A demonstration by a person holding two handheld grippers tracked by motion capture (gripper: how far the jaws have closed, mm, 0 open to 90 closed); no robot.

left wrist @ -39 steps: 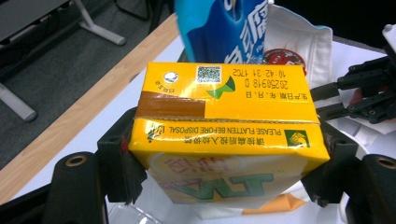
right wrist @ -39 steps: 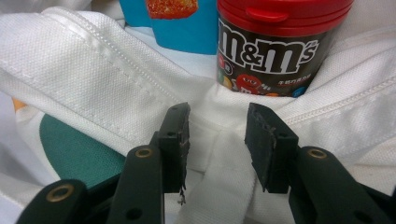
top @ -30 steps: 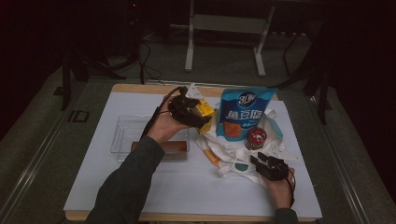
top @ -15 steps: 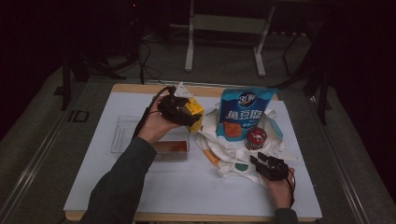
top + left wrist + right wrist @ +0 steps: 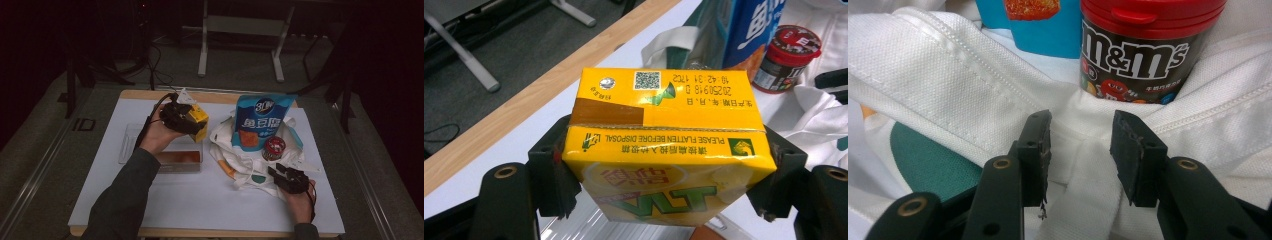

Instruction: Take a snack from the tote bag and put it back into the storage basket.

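Yellow cardboard drink carton [image 5: 664, 150], a rectangular box with green lettering and a printed date code, is clamped between the jaws of the left gripper [image 5: 664, 175], one black pad pressed against each of its short sides. In the high view the carton [image 5: 197, 120] is held up off the surface, above the far end of a clear, shallow plastic tray [image 5: 131, 145] and just left of a white fabric tote bag [image 5: 240, 167] with a green patch.

On that bag lie a tall blue snack pouch [image 5: 260, 122] with an orange panel and, just beside its lower right corner, a small dark round candy tub [image 5: 274, 147] with a red lid. In the left gripper view the pouch [image 5: 756, 27] and the tub [image 5: 789, 57] sit beyond the carton, to the right.

At the near right edge of the bag, the right gripper [image 5: 280, 175] rests low on the cloth, its jaws part open. In the right gripper view its own two black jaws [image 5: 1080, 145] stand on either side of a white fabric strap [image 5: 1088, 195] of the bag, with a gap between pad and cloth on each side; the tub [image 5: 1143, 45] stands just ahead.

A white sheet [image 5: 200, 205] covers the wooden surface [image 5: 150, 95] under everything.
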